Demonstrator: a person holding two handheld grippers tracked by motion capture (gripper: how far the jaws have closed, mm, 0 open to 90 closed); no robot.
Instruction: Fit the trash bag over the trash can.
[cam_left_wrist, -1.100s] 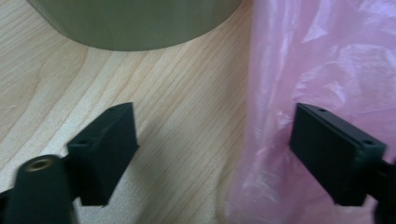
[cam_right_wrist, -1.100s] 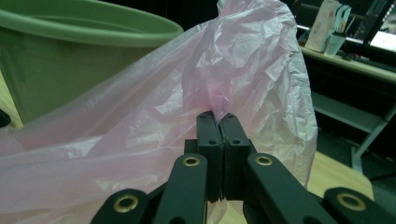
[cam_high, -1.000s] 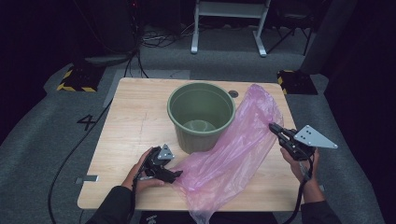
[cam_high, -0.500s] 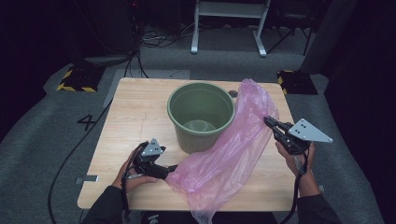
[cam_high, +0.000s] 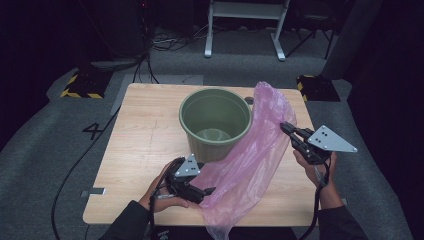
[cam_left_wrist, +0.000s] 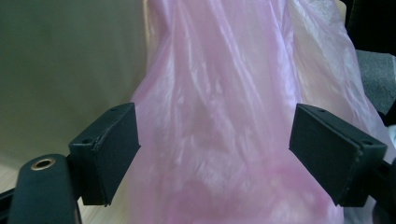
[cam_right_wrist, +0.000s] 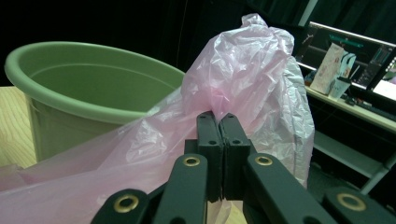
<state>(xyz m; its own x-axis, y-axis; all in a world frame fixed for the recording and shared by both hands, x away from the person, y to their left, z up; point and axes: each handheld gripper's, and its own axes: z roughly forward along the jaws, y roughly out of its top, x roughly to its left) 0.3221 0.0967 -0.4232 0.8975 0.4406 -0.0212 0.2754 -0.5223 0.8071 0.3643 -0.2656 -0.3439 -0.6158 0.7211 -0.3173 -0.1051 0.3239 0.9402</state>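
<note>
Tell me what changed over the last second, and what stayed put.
The right gripper, shut on the bag, moved up and toward the bucket, lifting the bag's far end into a higher hump beside the rim. The left gripper shifted slightly along the near edge; its jaws stand open around the bag's lower part. The bucket and table stayed as they were.

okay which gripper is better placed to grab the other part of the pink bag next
Left. The left gripper has its jaws open on either side of the pink bag, while the right gripper is already shut on it.
</note>
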